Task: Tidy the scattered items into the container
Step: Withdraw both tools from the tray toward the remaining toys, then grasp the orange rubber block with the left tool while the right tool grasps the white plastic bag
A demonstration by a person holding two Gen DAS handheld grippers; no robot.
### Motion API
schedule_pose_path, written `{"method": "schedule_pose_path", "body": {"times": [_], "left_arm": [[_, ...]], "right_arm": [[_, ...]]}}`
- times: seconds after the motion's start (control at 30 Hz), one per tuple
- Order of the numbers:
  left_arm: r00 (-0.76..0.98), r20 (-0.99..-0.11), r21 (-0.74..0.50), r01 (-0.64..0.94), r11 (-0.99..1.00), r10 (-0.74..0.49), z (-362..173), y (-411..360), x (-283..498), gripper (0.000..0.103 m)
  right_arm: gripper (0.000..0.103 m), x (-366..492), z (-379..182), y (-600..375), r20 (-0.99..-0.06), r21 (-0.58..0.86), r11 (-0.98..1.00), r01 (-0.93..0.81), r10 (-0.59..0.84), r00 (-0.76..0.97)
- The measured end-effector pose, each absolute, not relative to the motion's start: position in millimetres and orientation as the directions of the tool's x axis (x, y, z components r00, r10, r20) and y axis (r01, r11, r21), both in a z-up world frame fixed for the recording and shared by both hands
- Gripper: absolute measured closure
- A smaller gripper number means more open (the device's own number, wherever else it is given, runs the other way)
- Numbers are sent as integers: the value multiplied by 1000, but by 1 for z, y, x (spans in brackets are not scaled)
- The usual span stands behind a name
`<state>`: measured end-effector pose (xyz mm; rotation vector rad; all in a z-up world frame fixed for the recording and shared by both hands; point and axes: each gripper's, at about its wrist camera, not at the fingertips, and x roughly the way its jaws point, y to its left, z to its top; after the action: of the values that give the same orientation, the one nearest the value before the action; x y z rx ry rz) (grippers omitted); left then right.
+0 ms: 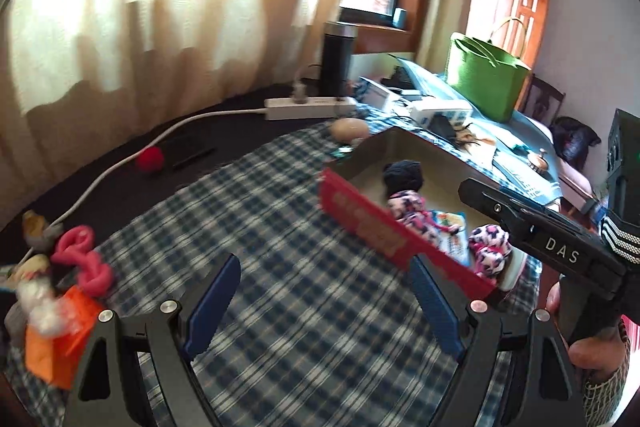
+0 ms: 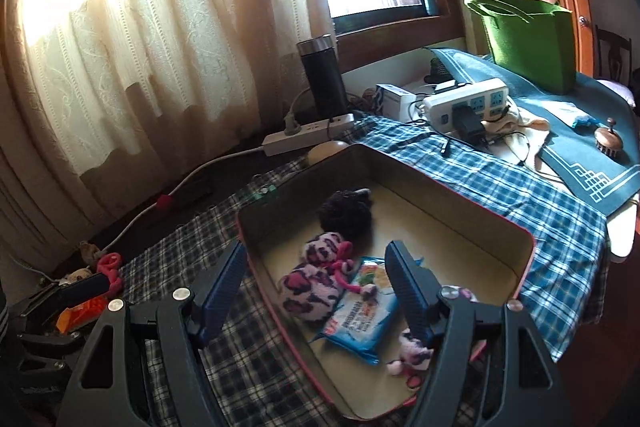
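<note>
A red-walled box (image 1: 372,227) (image 2: 472,187) sits on the checked cloth. Inside lie a black yarn ball (image 2: 346,207) (image 1: 402,177), pink leopard slippers (image 2: 316,279) (image 1: 410,207) and a blue tissue packet (image 2: 364,311). My right gripper (image 2: 316,291) is open and empty above the box's near-left part. My left gripper (image 1: 324,301) is open and empty over bare cloth, left of the box. Left of it lie an orange packet (image 1: 56,339) (image 2: 80,311), a pink curly item (image 1: 86,259) (image 2: 110,265) and a white fluffy thing (image 1: 38,303).
A white power strip (image 1: 308,107) (image 2: 304,135) and cable lie behind. A black tumbler (image 2: 322,79), a red ball (image 1: 150,159), an egg-shaped object (image 1: 348,129), a second socket strip (image 2: 468,103) and a green bag (image 2: 528,39) stand around. The right gripper's body (image 1: 540,243) shows at right.
</note>
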<state>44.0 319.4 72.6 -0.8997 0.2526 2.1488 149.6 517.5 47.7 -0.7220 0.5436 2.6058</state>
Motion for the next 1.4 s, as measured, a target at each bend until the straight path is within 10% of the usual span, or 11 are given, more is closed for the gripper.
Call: {"method": "schedule_pose_path", "body": {"times": [0.7, 1.4], "left_arm": [[-651, -698, -105, -318, -942, 298, 35, 104, -1, 15], [-593, -746, -153, -291, -944, 303, -12, 84, -51, 17]], "right_arm": [[24, 84, 51, 407, -576, 179, -963, -204, 65, -815], [24, 43, 26, 359, -645, 158, -981, -114, -15, -764]]}}
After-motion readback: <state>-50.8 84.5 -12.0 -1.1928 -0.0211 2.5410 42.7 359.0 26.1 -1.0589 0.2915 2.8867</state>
